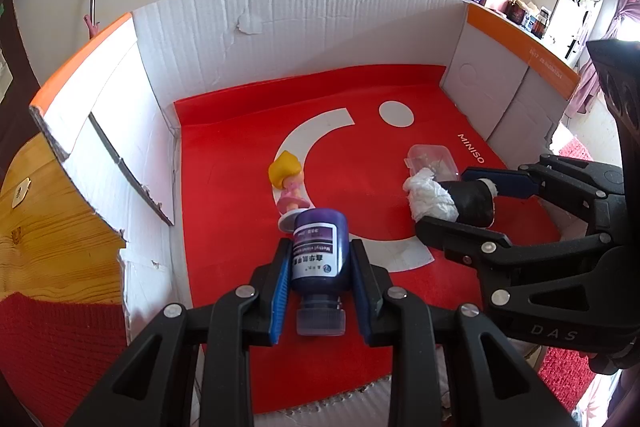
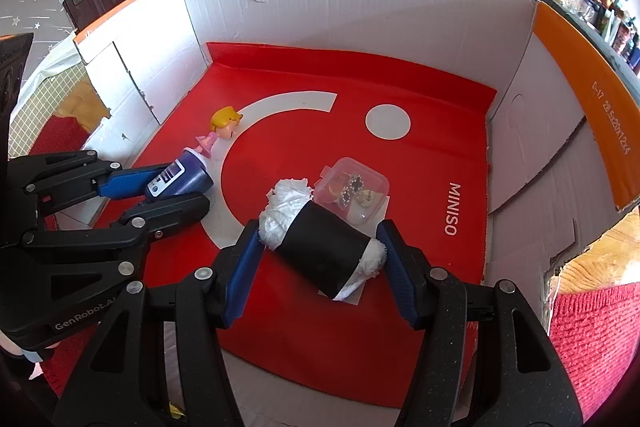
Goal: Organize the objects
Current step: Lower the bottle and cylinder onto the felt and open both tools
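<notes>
two grips: both inside the box (image 1: pixel 280 27)
left gripper (image 1: pixel 320 291): clamped on bottle (image 1: pixel 318 255), rigid, slick; hold its body
right gripper (image 2: pixel 320 263): straddles roll (image 2: pixel 320 251), soft, light; contact unclear

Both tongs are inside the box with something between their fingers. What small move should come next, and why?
Probably open the left tongs to release the purple bottle: it is shut on the bottle low over the red liner, beside the doll. The right tongs straddle the black roll, apparently gripped end to end.
</notes>
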